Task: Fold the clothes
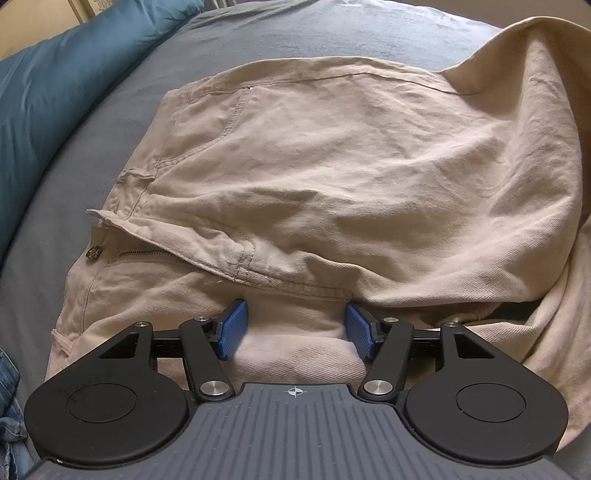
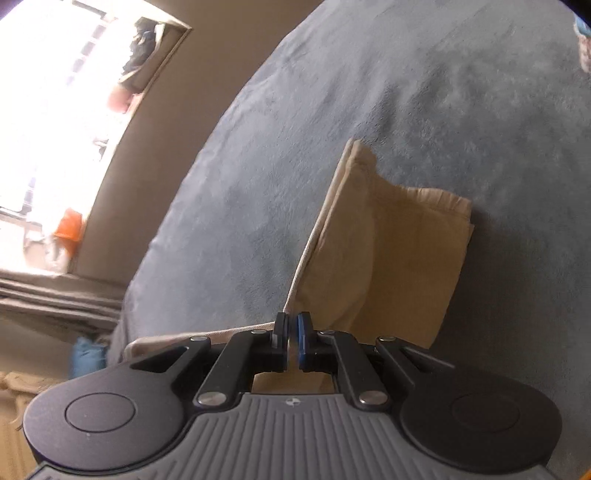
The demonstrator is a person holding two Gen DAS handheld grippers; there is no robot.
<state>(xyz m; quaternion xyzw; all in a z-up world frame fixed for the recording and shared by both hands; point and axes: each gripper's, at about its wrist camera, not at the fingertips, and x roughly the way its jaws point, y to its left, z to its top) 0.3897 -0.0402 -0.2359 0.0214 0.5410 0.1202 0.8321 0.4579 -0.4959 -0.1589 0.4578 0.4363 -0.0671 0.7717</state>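
While beige trousers [image 1: 314, 177] lie on the grey bed [image 1: 110, 155] | left gripper [image 1: 295, 330] spread over a fold near the fly, pads not pressing | right gripper [image 2: 292, 332] pinching trouser-leg edge [image 2: 388, 251], lifted off bed

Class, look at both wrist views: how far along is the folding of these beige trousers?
Done: the beige trousers lie on the grey bedcover, apparently doubled leg over leg.
In hand: the right gripper is shut on the leg end and holds it raised; the left gripper, jaws apart, rests on the fabric near the fly.
Left: bring the legs over toward the waistband, then flatten.
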